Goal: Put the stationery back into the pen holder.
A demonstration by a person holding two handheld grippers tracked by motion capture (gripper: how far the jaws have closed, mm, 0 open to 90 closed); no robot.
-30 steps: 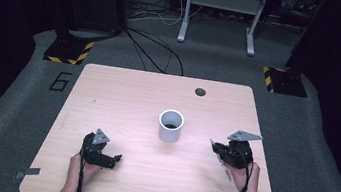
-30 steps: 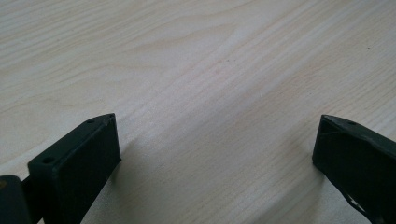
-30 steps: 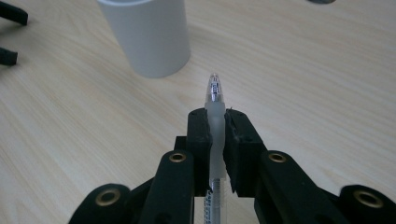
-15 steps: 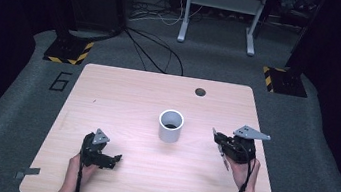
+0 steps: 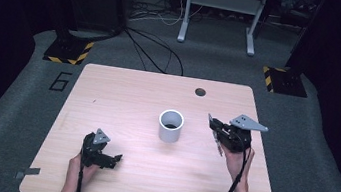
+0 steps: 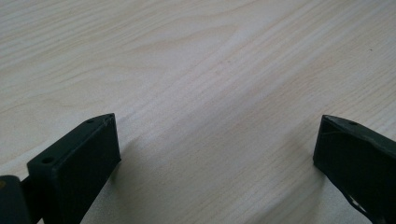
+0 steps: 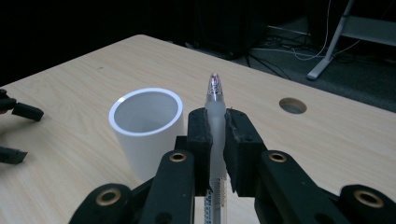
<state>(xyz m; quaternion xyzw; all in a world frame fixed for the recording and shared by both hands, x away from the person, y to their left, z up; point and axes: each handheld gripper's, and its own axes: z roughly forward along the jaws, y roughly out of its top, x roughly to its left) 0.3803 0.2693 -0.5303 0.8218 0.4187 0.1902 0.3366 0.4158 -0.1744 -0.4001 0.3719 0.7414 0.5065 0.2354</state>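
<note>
1. Right gripper view is showing my right gripper nearest of all, its fingers clamping a clear pen between them, with the barrel running up through the gap and the capped tip rising above the finger ends.
2. I am holding the pen along the fingers, so its long axis is pointing away from my hand, tilted up and toward the far side of the surface. I judge that this grip is keeping the tip free to be aimed into an opening.
3. Just beside the pen, to its left in this view, the white cup is standing upright with its mouth open upward, apart from the pen and not touching it.
4. In the high view my right gripper is hanging above the surface to the right of the white cup, near it, with the pen reaching toward the cup. I take the work in hand to be bringing the pen over the rim to drop it in.
5. My left gripper is resting low at the near left, well apart from the cup; in the left gripper view its fingers are standing wide apart with nothing but bare wood between them.
6. Farther off, a round hole is sitting in the surface near its far edge.
</note>
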